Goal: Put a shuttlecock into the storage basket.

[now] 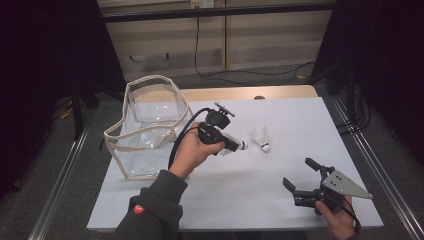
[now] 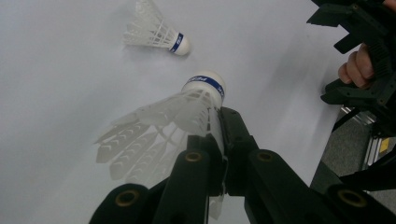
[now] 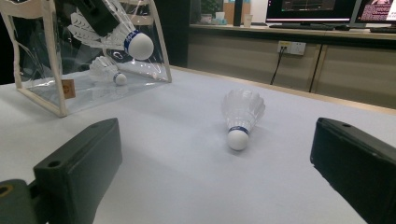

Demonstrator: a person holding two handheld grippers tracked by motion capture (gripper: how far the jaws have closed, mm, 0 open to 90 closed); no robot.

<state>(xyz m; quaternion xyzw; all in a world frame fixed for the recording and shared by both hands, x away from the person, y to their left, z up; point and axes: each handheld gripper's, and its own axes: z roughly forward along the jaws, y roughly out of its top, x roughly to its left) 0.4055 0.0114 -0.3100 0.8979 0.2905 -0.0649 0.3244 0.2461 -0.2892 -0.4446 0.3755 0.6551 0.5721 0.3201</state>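
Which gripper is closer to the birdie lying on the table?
Left. The left gripper, shut on another shuttlecock, is just beside the lying shuttlecock; the open right gripper is farther, toward the person.

The left tool (image 1: 234, 145) is black with a looping black cable; the right tool (image 1: 299, 176) carries a grey three-cornered plate with screw holes. The dark grey sleeve (image 1: 152, 207) bears a red round badge.

White plastic-feathered shuttlecock (image 2: 187, 109) with white cork and blue band, between black jaws of the left gripper (image 2: 219, 135); second white, blue-banded shuttlecock (image 3: 240, 116) on pale grey tabletop (image 1: 280, 175); clear plastic bag with cream trim (image 1: 150, 125).
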